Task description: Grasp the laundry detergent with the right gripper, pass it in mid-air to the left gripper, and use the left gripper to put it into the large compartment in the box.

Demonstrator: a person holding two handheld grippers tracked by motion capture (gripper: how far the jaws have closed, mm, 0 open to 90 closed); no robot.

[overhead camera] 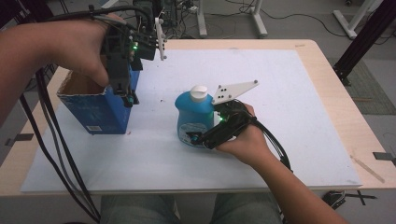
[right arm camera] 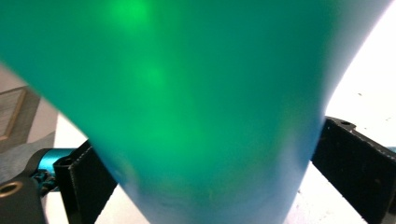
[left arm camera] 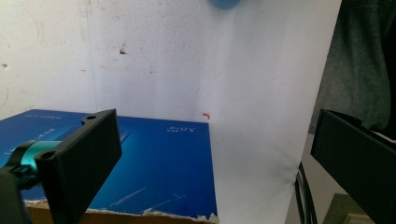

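Right gripper view: bottle [right arm camera: 196, 107] between our fingers [right arm camera: 355, 168].
We pinched it with the right gripper [overhead camera: 198, 137]; our left gripper [left arm camera: 210, 163] stood spread above the box [left arm camera: 154, 163].

A light wooden table [overhead camera: 327, 74] carries a white board [overhead camera: 289, 116], marked with small specks. Grey floor [overhead camera: 299, 18] behind holds white stand legs [overhead camera: 256, 18], loose cables [overhead camera: 219, 25] and a black frame [overhead camera: 364, 42].

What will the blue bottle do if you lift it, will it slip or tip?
The blue bottle looks smooth and rounded, so it may slip between the right hand-held gripper pads. It stands wide and squat, so it probably won't tip easily. It looks full of blue liquid, so likely heavy.
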